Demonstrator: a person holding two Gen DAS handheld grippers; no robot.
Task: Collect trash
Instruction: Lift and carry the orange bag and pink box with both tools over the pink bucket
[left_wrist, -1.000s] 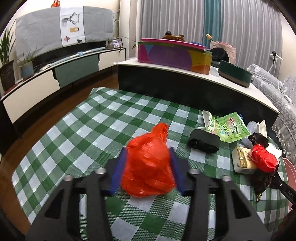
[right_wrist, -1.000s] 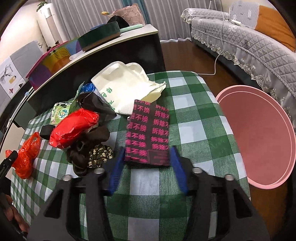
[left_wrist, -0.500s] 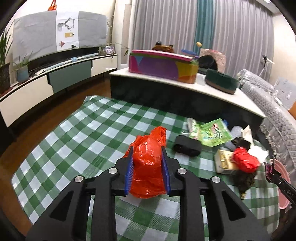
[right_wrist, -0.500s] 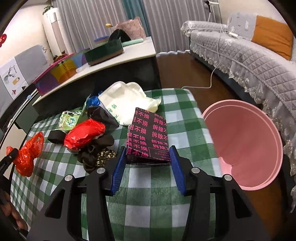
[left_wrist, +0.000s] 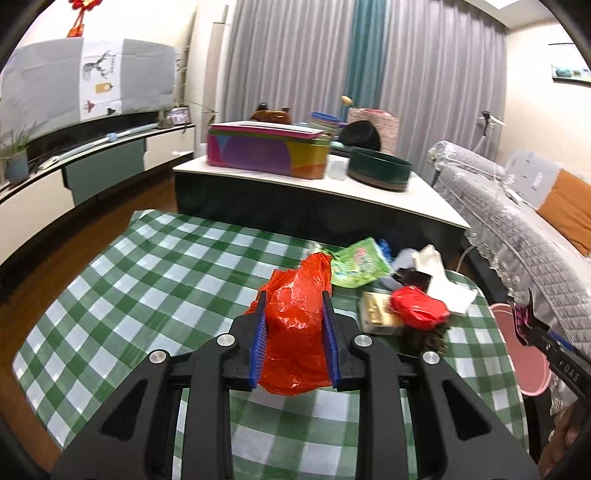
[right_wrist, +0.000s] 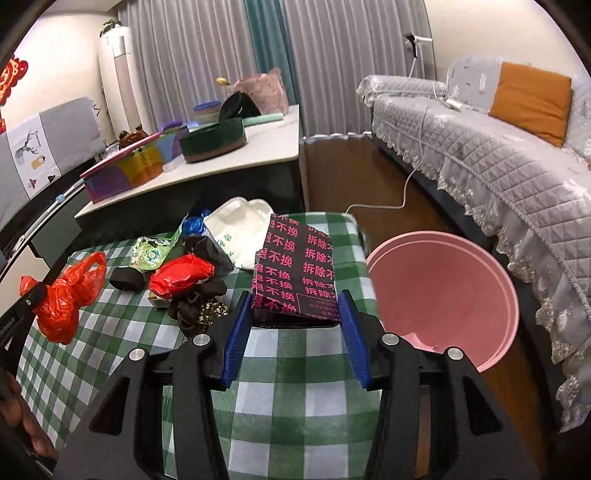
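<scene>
Green checked tablecloth (grey-curtained room), left gripper clamping orange bag, right gripper clamping black packet

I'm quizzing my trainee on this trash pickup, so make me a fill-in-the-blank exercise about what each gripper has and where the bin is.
1. The left gripper is clamped on a crumpled plastic bag whose colour is ____.
2. The right gripper holds a black packet printed with ____ characters.
3. The pink bin stands on the floor between the checked table and the ____.
4. The bin holds ____ trash so far.

Missing words: orange; pink; sofa; no
</scene>
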